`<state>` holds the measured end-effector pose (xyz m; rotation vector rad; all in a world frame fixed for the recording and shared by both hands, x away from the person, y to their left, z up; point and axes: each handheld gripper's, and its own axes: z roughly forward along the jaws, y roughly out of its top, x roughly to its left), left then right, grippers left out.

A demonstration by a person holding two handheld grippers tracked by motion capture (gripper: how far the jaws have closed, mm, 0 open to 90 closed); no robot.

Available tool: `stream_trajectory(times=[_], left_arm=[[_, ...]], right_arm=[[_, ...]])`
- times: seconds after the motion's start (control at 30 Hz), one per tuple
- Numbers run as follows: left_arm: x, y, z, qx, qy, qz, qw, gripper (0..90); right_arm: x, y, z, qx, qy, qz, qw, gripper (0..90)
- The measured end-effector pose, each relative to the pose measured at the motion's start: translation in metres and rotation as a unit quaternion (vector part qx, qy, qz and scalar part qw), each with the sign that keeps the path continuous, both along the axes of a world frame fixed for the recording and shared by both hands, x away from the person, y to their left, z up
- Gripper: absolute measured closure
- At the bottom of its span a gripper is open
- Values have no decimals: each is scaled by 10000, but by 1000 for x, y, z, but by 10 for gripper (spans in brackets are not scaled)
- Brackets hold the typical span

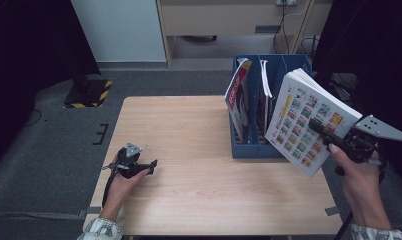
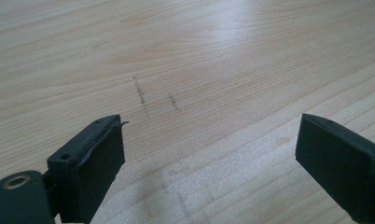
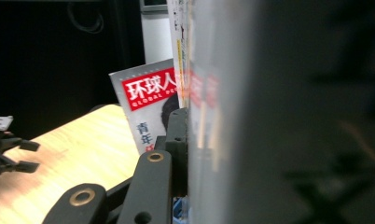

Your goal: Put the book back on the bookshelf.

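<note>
My right gripper (image 1: 320, 129) is shut on a thick book (image 1: 309, 120) with a cover of small coloured pictures, held tilted in the air to the right of a blue file holder (image 1: 254, 147). In the right gripper view the book (image 3: 269, 116) stands edge-on, blurred and very near, with one black finger (image 3: 177, 135) pressed flat on its cover; the other jaw is hidden behind it. My left gripper (image 1: 150, 167) rests low at the table's front left, open. Its pads (image 2: 101, 154) stand wide apart over bare wood.
The file holder on the wooden table (image 1: 189, 130) holds a red-titled magazine (image 1: 237, 95) (image 3: 148, 93) leaning left and several other volumes. A yellow-and-black striped base (image 1: 89, 92) sits on the grey carpet beyond the table's far left corner. Dark curtains hang at both sides.
</note>
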<state>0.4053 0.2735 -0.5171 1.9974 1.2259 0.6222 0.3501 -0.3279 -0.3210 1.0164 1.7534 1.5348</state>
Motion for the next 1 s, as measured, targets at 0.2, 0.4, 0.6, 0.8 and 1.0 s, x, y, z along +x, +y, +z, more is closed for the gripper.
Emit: stream_trajectory(times=[0.2, 0.4, 0.6, 0.8, 1.0], left_arm=[[0, 1, 0, 7, 4, 12, 10000, 77], [0, 0, 0, 10, 1, 9, 10000, 77], [0, 0, 0, 23, 4, 10, 10000, 77], [0, 0, 0, 26, 2, 11, 10000, 77], [0, 0, 0, 20, 9, 8, 10000, 77]], right_arm=[[7, -5, -2, 39, 14, -211, 9998, 741], [12, -11, -2, 61, 9, -423, 9991, 740], [15, -17, -1, 54, 18, -601, 9982, 740], [21, -18, -1, 3, 14, -828, 9966, 740], [33, -18, -3, -9, 42, -1054, 9944, 740]])
